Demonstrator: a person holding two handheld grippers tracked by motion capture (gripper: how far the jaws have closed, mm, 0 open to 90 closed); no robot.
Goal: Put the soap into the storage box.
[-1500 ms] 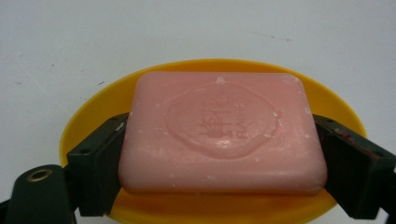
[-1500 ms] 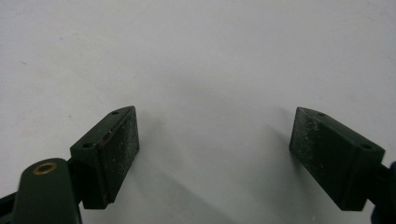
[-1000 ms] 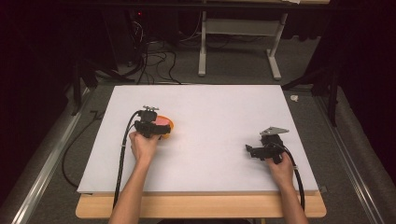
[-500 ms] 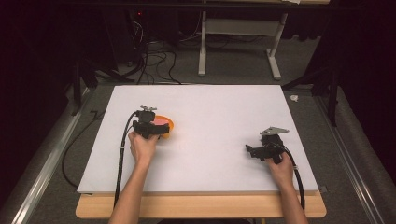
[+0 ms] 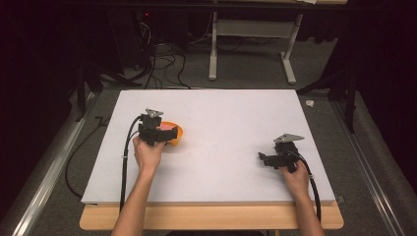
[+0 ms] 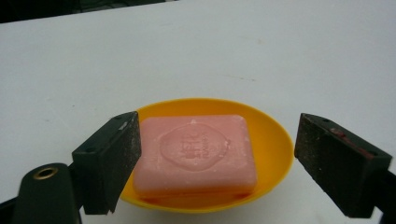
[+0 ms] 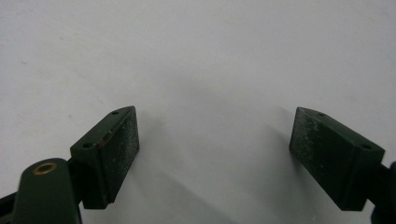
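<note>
A pink bar of soap [image 6: 196,154] lies in a shallow orange dish [image 6: 271,140] on the white board. My left gripper [image 6: 217,140] straddles the soap. Its jaws have just been closing and still stand open: the left pad [image 6: 116,163] is close against the bar's edge, and the right pad [image 6: 327,163] is well clear of both bar and dish. From above, the left gripper [image 5: 166,134] points right over the dish [image 5: 176,132] at the board's left. My right gripper [image 7: 215,140] hangs open over bare board with nothing between its pads; the high view shows the right gripper [image 5: 264,160] at the right front.
The white board [image 5: 221,123] rests on a wooden table [image 5: 211,219] whose front edge lies under the forearms. Cables trail from both grippers. Behind the board are a white desk frame [image 5: 251,44] and floor cables [image 5: 157,64]. A metal rail [image 5: 49,167] runs along the left.
The left gripper has shifted slightly to the left and lifted a little, so more of the orange dish shows beside it. The right hand and gripper have stayed put.
</note>
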